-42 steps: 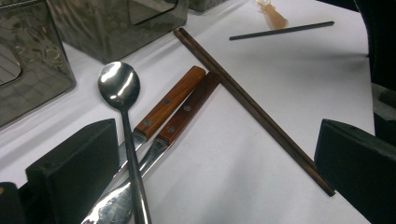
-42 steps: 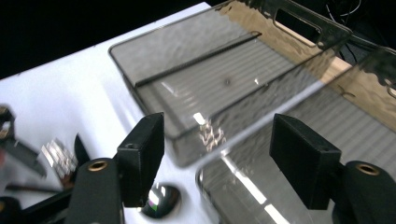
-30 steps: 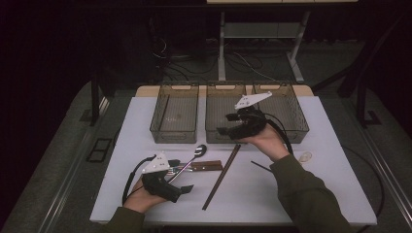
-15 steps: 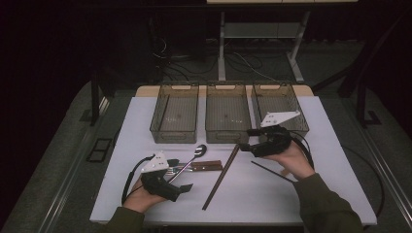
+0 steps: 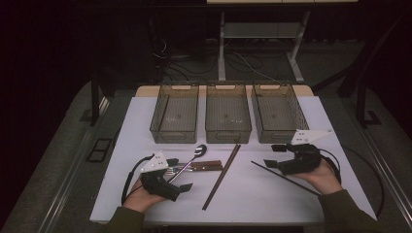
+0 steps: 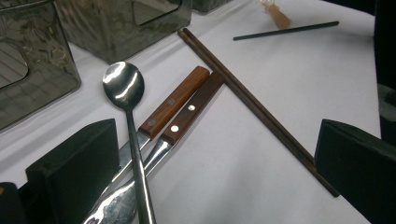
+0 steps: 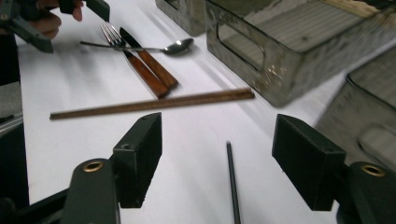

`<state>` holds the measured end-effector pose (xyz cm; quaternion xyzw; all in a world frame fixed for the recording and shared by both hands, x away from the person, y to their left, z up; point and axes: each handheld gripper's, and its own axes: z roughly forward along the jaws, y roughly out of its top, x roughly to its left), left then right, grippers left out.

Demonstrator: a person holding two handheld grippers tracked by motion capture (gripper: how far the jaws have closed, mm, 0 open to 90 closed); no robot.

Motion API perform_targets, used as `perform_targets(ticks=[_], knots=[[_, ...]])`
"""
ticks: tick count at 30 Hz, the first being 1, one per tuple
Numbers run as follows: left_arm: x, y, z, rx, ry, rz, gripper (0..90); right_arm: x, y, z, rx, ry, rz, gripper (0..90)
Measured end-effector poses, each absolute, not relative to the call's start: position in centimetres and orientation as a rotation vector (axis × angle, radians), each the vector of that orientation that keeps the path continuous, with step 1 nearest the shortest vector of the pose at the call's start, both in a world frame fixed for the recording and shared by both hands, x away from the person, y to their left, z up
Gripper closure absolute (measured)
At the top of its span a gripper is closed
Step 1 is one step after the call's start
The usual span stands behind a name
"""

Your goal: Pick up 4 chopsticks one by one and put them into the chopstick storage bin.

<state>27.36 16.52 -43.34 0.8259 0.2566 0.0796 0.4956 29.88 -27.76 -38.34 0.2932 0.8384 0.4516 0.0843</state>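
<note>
the right gripper (image 5: 273, 156) rests near the right bin (image 5: 278, 112) with jaws wide apart, the dark chopstick (image 7: 232, 184) lying on the table (image 5: 252, 194) between them, untouched. the left gripper (image 5: 180, 180) sits at the near left, jaws open around the spoon (image 6: 125, 100) handle, beside the brown chopsticks (image 5: 221, 176)

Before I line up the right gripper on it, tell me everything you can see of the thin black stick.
The thin black stick is a single slim, straight, dark rod, matte, material unclear. It lies flat on the white table, slanting from near the right gripper toward the near right edge. The open jaws straddle its far end without touching it. Nothing else touches it.
</note>
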Motion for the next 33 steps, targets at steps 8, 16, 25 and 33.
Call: perform_targets(ticks=[8,16,25,33], knots=[[27.3,16.4,-43.4,2.015,0.615,0.193,0.0,27.7,-30.9,-39.1,0.912,2.495,1.312,34.1],[27.3,16.5,-43.3,2.004,0.616,0.200,0.0,26.3,-33.3,-40.4,0.994,2.500,1.272,43.0],[27.4,16.5,-43.4,2.009,0.627,0.196,0.0,25.9,-35.1,-42.5,1.032,2.551,1.182,58.4],[27.3,16.5,-43.3,2.006,0.627,0.197,0.0,26.1,-35.7,-43.7,1.018,2.612,1.072,68.6]])
